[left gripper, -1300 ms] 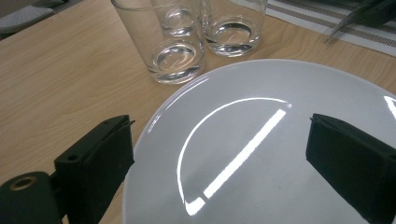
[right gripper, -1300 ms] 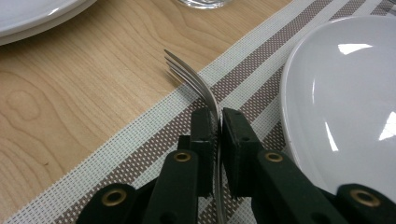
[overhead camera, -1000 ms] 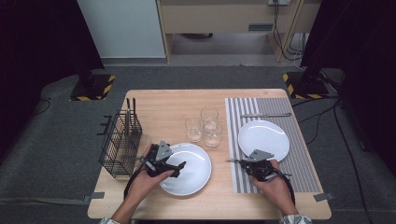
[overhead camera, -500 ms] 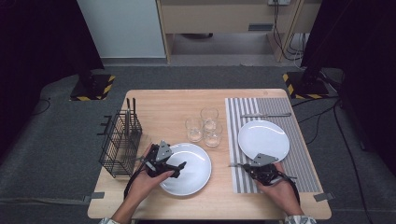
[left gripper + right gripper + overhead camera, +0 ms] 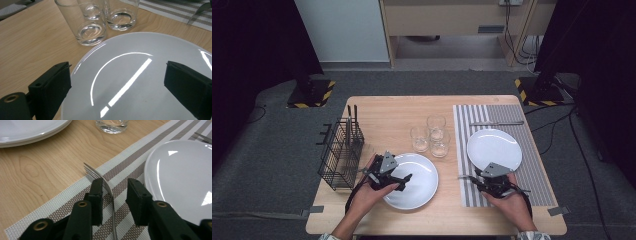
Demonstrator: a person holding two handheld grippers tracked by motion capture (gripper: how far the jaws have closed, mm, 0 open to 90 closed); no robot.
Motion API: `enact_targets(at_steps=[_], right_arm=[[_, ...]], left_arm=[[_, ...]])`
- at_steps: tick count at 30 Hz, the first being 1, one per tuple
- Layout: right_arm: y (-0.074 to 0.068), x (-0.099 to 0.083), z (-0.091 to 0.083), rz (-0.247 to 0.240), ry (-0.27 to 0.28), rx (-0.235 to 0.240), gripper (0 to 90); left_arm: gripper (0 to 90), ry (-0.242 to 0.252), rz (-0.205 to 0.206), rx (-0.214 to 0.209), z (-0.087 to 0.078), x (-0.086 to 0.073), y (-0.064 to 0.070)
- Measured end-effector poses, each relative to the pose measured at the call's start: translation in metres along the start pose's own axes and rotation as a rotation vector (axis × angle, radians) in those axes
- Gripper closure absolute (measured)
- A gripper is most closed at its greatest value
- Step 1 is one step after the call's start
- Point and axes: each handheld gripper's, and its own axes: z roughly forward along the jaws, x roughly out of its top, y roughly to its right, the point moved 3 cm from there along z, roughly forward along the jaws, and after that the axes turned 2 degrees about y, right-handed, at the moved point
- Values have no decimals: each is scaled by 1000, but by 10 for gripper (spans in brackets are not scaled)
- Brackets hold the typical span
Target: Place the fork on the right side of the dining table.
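Note:
A white plate (image 5: 422,185) (image 5: 130,62) lies on the wooden table at the front left. My left gripper (image 5: 404,179) (image 5: 127,82) hovers over its left part, open wide, with nothing between the jaws. A second white plate (image 5: 494,147) (image 5: 180,175) rests on the striped placemat (image 5: 532,170) (image 5: 75,202) at the right. My right gripper (image 5: 472,179) (image 5: 115,187) is low over the mat's left edge, jaws parted. A metal fork (image 5: 100,175) (image 5: 463,176) runs between them, leaning on the left jaw, tines pointing away over the mat's edge.
Three clear glasses (image 5: 432,134) (image 5: 87,25) stand together in the middle of the table. A black wire basket (image 5: 339,155) holding cutlery sits at the left edge. A knife (image 5: 497,123) lies across the back of the mat.
My right hand and gripper have drawn slightly toward the near edge, with the fork still between the jaws. The left gripper stays over the plate.

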Motion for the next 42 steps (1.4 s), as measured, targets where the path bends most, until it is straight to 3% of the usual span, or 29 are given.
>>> enact_targets(at_steps=[5, 11, 15, 22, 26, 31, 36, 42], right_arm=[[0, 1, 1, -10, 4, -8, 816], [-1, 1, 2, -17, 2, -9, 807], [-2, 1, 3, -30, -2, -13, 877], [0, 1, 4, -18, -6, -17, 887], [3, 1, 5, 5, -8, -22, 880], [9, -1, 7, 87, -11, -17, 865], [13, -2, 7, 137, -11, -4, 857], [15, -6, 8, 161, -34, -18, 847]], left_arm=[[66, -2, 0, 0, 0, 0, 0], [66, -2, -2, -2, 0, 0, 0], [66, -3, -3, -5, 0, 0, 0], [66, -3, -3, -9, 1, 0, 1], [66, -6, -1, -14, 2, -1, 3], [66, -8, 2, -16, 2, -1, 3], [67, -10, -7, -13, 2, -2, 2], [67, -15, 0, -19, 4, -2, 4]])
